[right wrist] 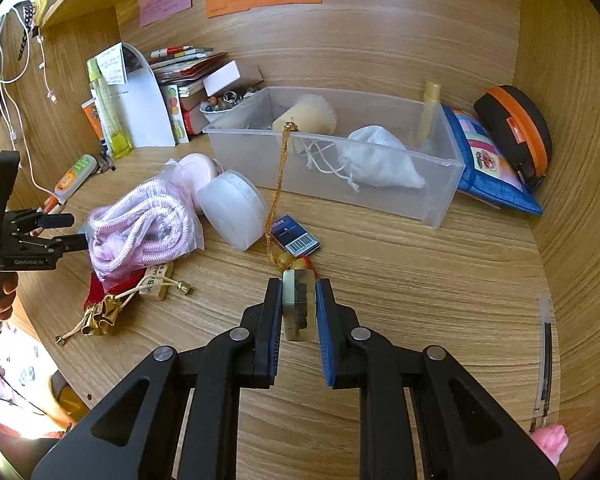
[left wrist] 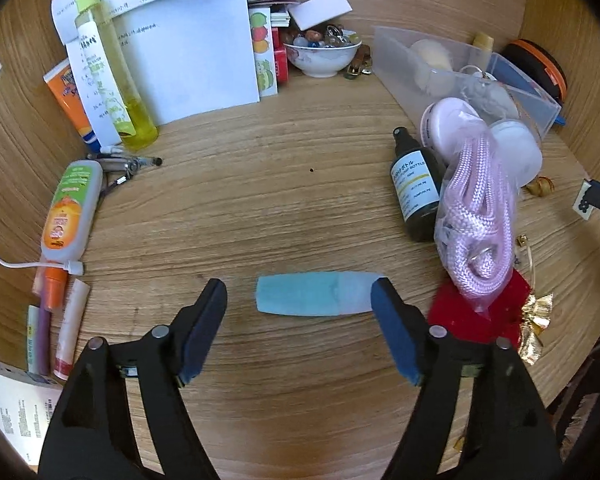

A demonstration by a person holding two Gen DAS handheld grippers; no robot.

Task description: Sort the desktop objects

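My left gripper [left wrist: 299, 296] is open and low over the wooden desk, with a pale blue tube [left wrist: 316, 293] lying between its fingertips, its right end by the right finger. It also shows in the right wrist view [right wrist: 66, 232], beside the bagged pink rope [right wrist: 144, 226]. My right gripper [right wrist: 299, 292] is shut on a pale yellow-green translucent block charm [right wrist: 298, 308]. The charm's gold cord [right wrist: 278, 184] runs up over the rim of the clear plastic bin [right wrist: 436, 192].
A dark spray bottle [left wrist: 414, 190], bagged pink rope [left wrist: 480, 216], white round cases [right wrist: 234, 210], a red pouch [left wrist: 472, 314] and a blue card [right wrist: 296, 236] lie mid-desk. Tubes, pens and papers [left wrist: 72, 208] crowd the left. A bowl [left wrist: 322, 56] and pouches [right wrist: 496, 160] stand at the back.
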